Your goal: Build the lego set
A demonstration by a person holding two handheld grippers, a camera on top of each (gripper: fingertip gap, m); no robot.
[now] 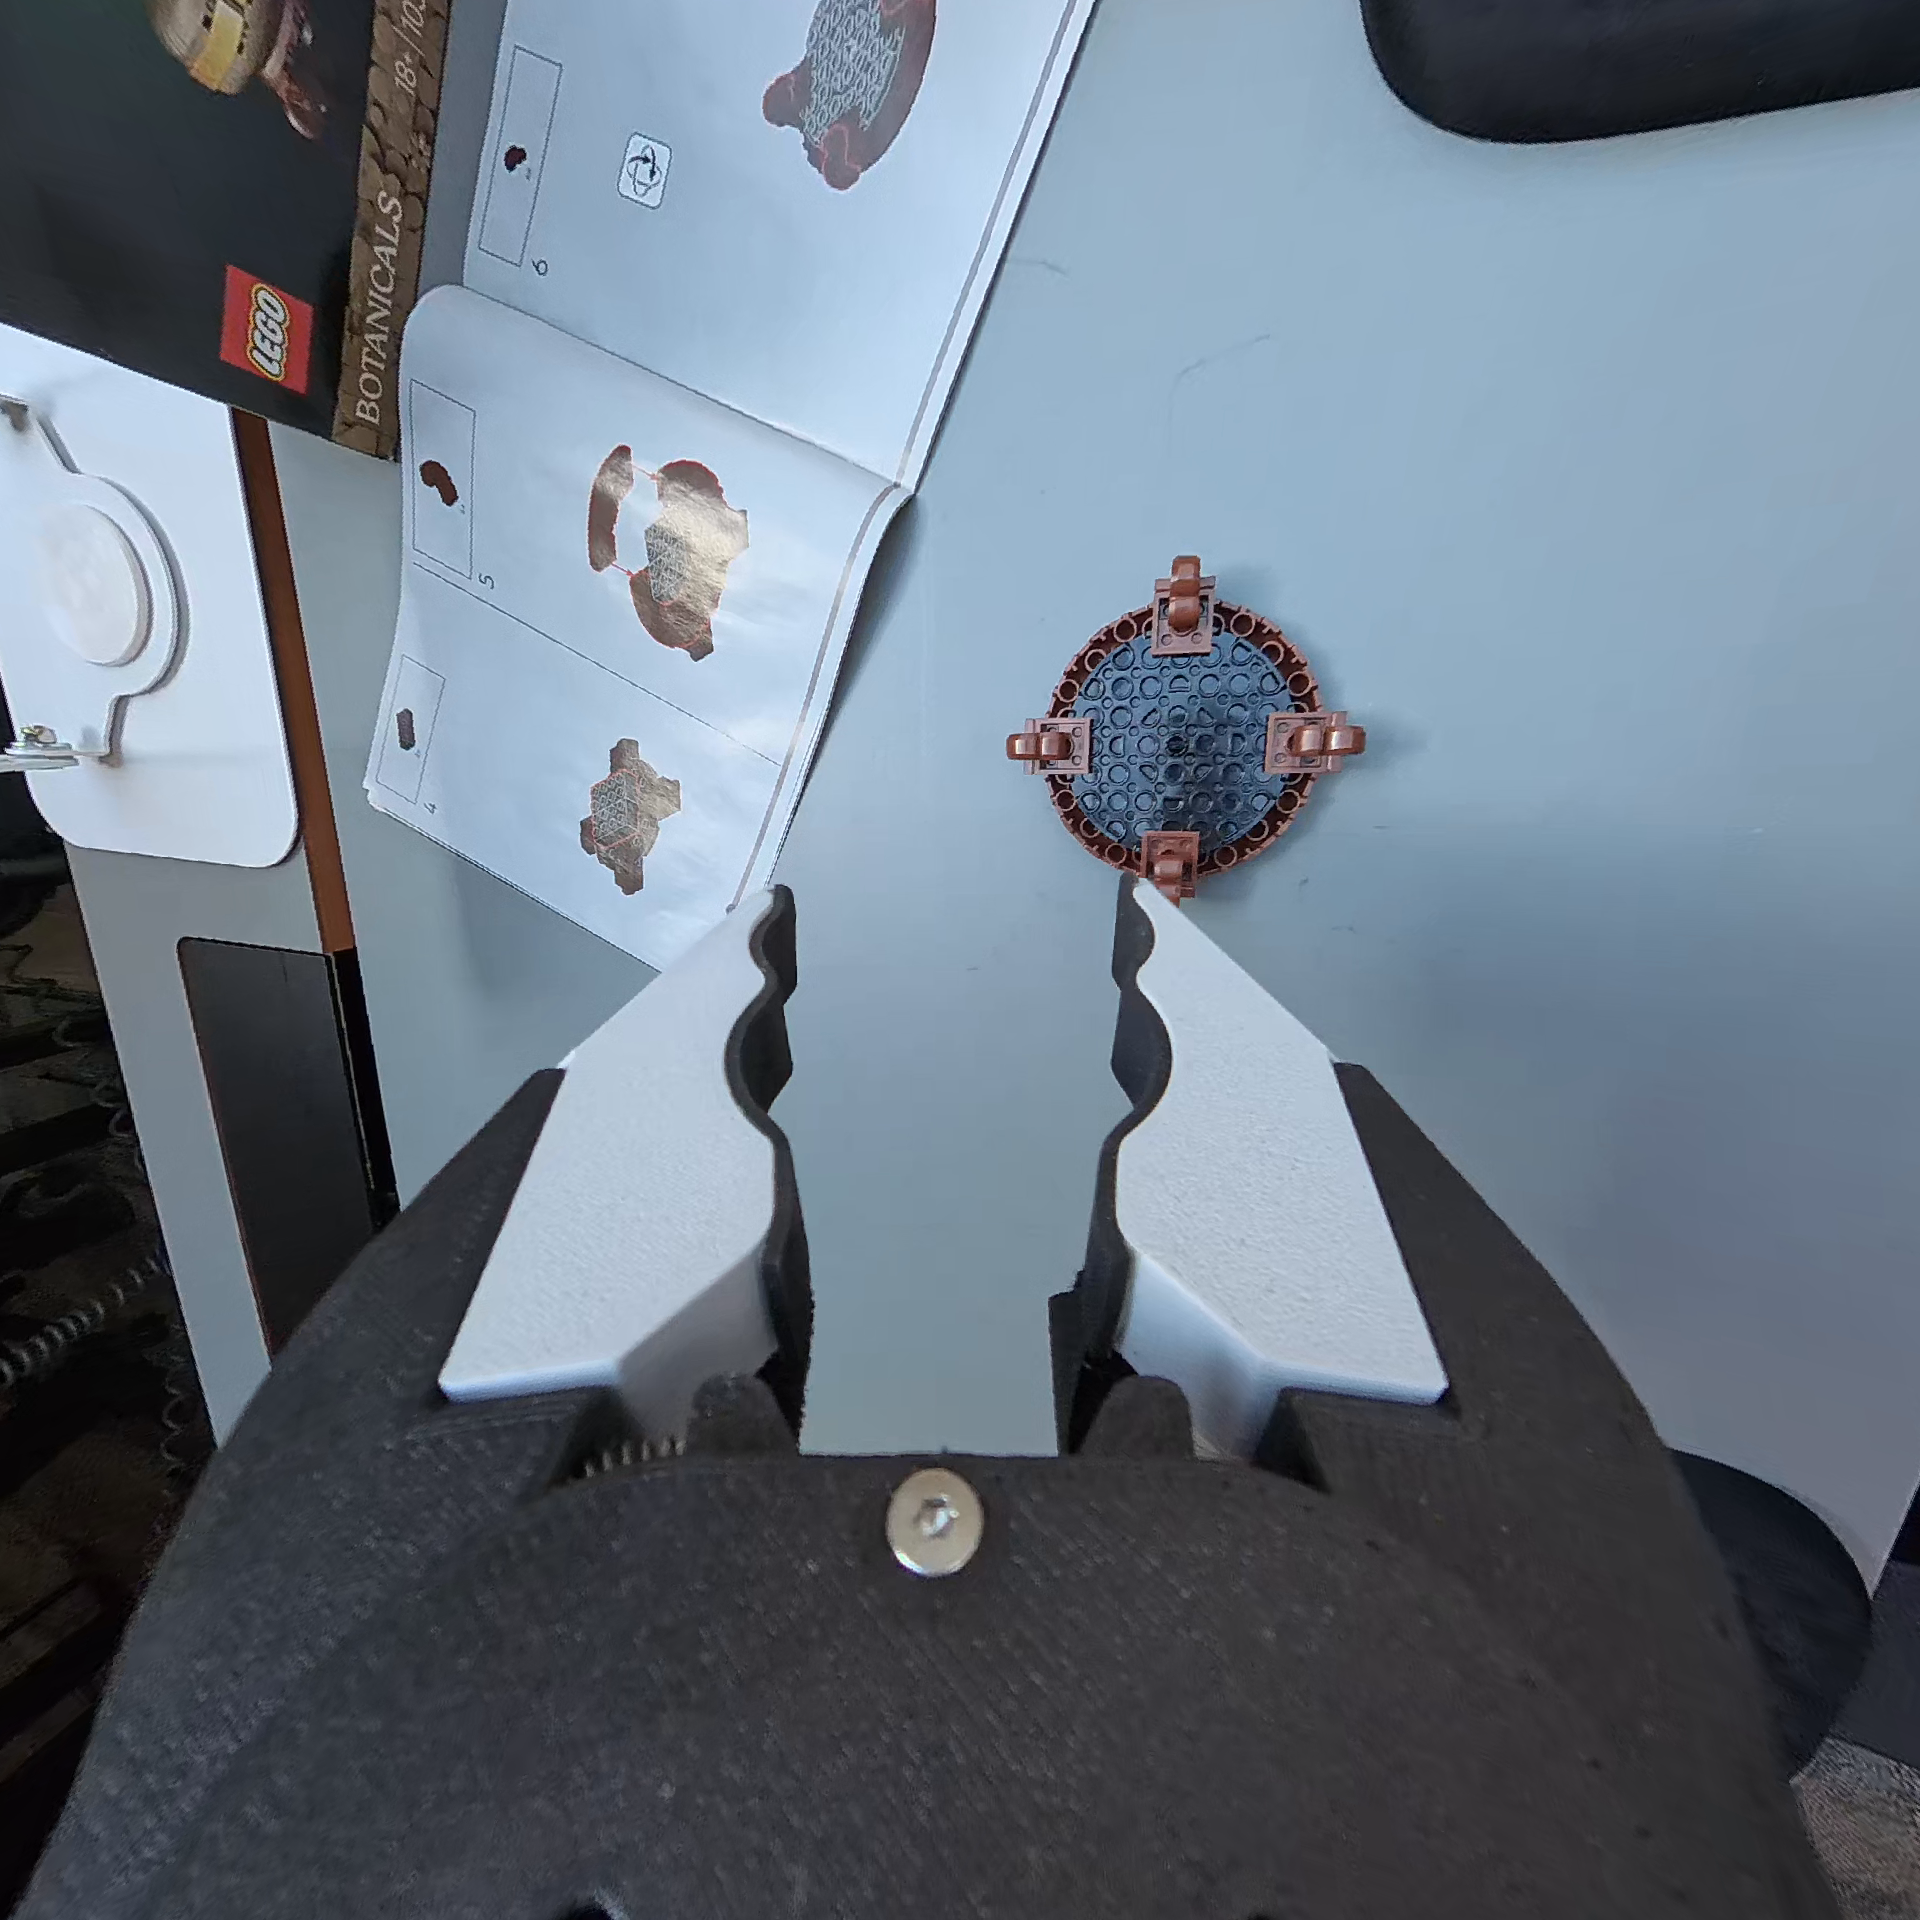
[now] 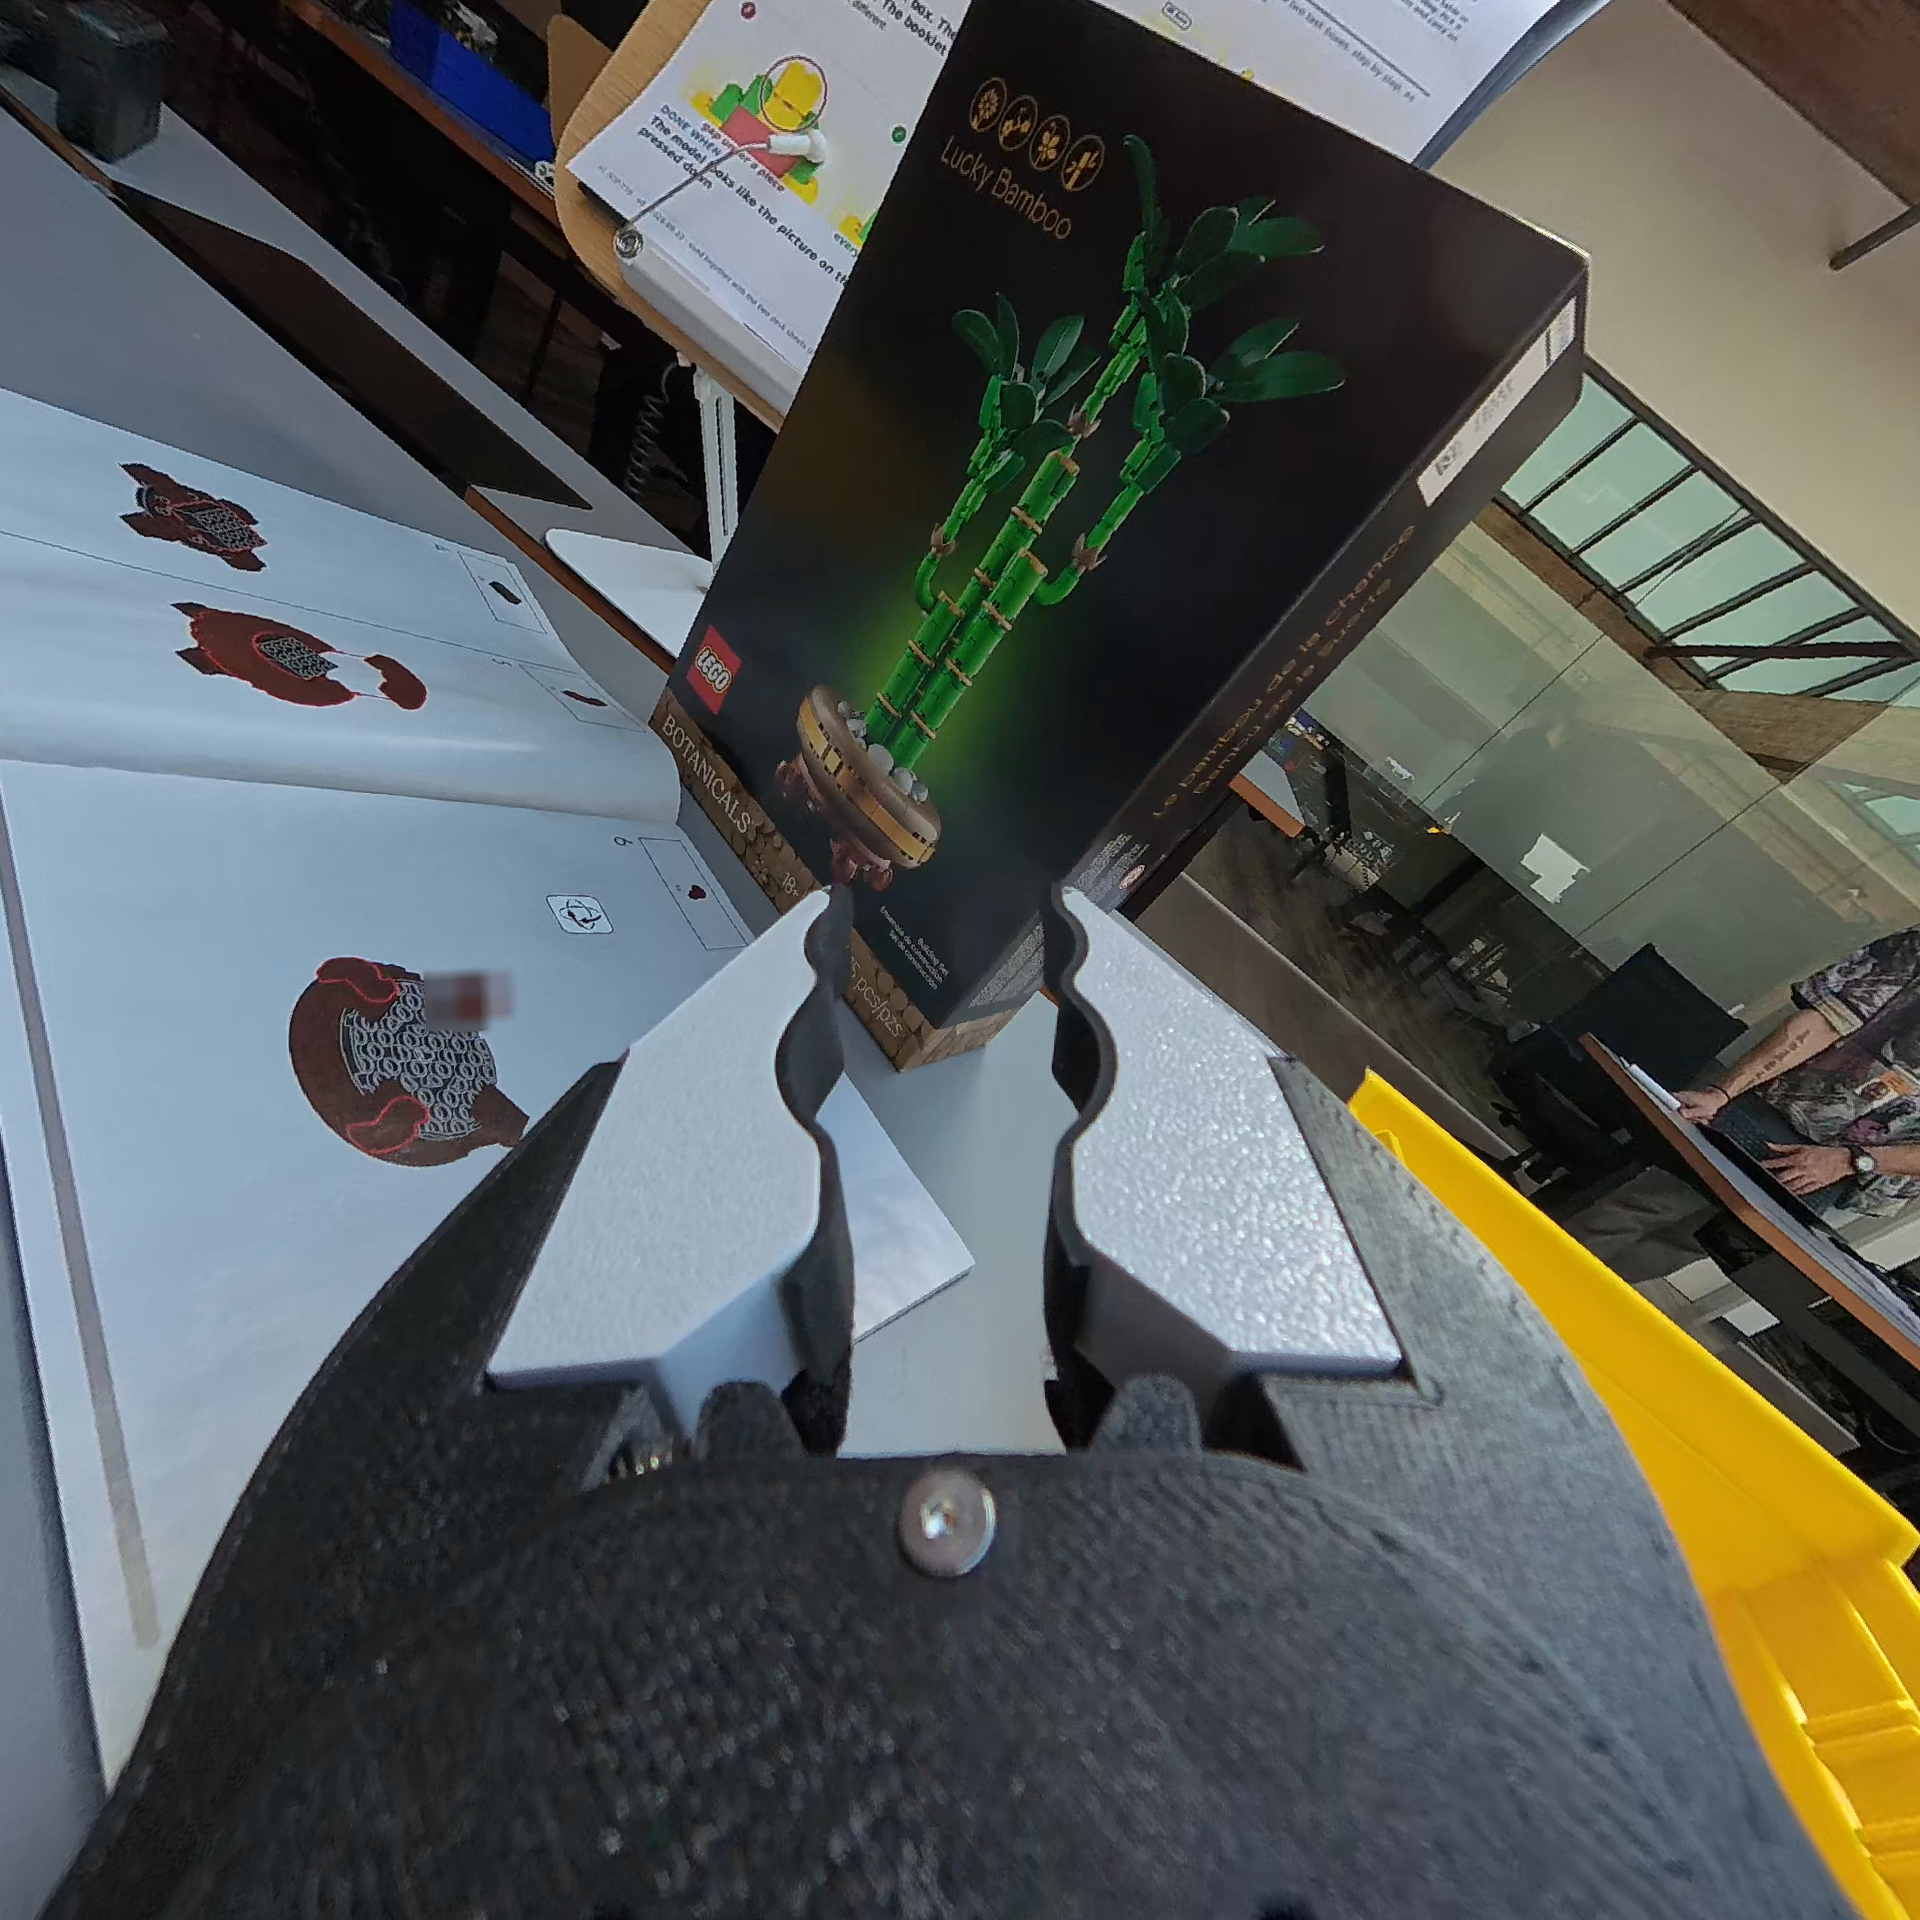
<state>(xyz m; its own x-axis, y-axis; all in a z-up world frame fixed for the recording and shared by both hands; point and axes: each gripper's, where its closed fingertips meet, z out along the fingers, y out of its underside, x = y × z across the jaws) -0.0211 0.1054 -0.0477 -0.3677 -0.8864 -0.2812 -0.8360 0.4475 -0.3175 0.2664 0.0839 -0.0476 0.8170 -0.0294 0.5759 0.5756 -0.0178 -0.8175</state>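
On the pale grey surface [image 1: 1455, 520], just beyond the tip of the left tool [image 1: 951, 904], lies the round lego base – a dark grey lattice disc ringed in reddish-brown, with four brown clip pieces at its compass points [image 1: 1184, 740]. It lies flat and free, nothing gripping it. The left tool is spread wide and empty, its right-hand fingertip nearly at the nearest clip. The right tool [image 2: 945, 904] is likewise parted and holds nothing; it points toward the upright black box printed with a green bamboo plant [image 2: 1091, 499], with the yellow plastic bin [image 2: 1621, 1403] at its right. The open white instruction booklet [image 1: 665, 582] lies beside the base, showing brown curved parts being added around the disc. The step in hand seems to be fetching the next brown piece, probably from the bin. To do it well, pick the part by its edges, and use the left tool to steady the base by its rim – not by a clip, which looks likely to pivot or pop off under pressure.
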